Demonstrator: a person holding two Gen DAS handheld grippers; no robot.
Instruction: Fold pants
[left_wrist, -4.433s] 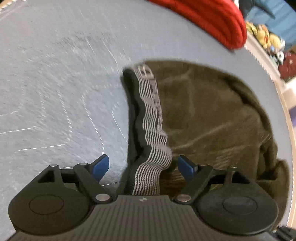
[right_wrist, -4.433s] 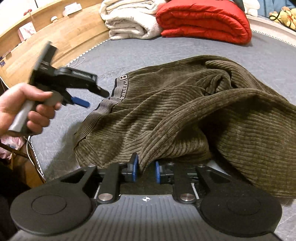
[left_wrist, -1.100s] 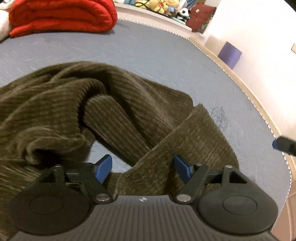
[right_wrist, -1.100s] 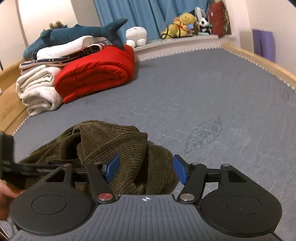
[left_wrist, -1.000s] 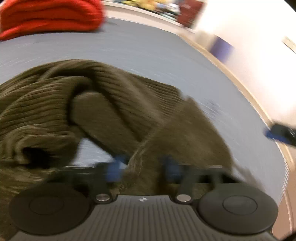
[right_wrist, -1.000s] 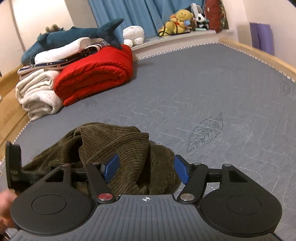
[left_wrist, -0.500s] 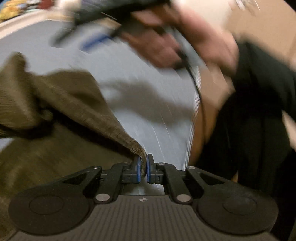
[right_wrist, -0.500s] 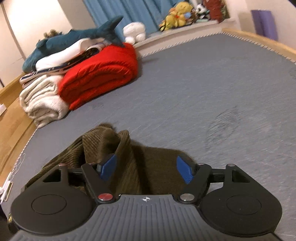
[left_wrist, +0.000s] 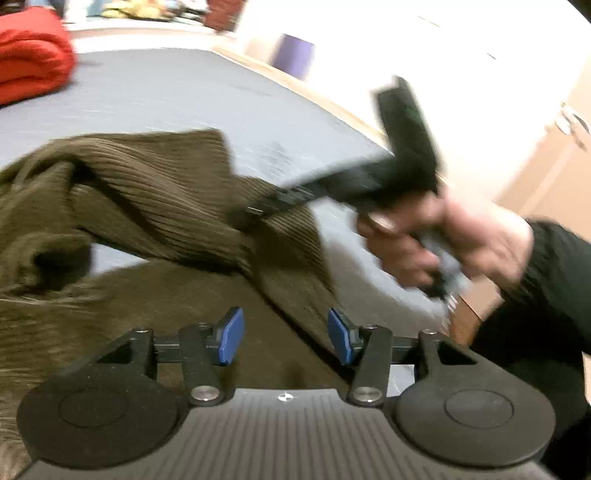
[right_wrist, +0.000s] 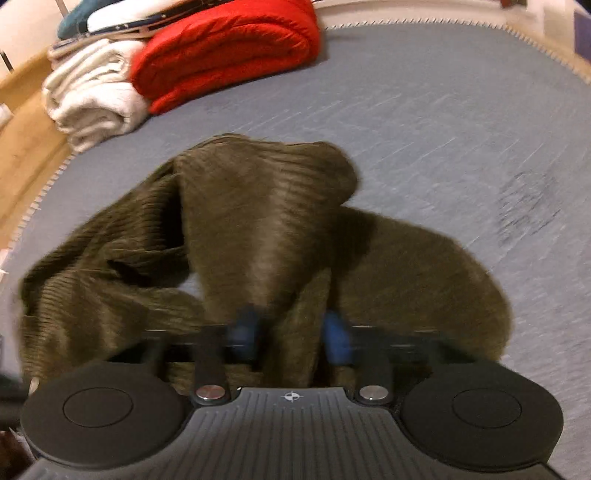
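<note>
Grey quilted mattress (right_wrist: 424, 110) bears ribbed corduroy pants (right_wrist: 258, 206); left gripper (left_wrist: 286, 336) opening empty, right gripper (right_wrist: 291, 334) closing around cloth.

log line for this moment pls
left gripper: jaws opening, off cloth | right gripper: jaws closing around fold of pants | pants: crumpled on bed

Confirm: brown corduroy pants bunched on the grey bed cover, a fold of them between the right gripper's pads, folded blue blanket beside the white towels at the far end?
Not quite: the folded blanket is red, not blue, as the right wrist view shows. The rest holds: the pants lie bunched on the grey bed cover, a fold sits between the closing right gripper pads, and the white towels lie beside the blanket.
</note>
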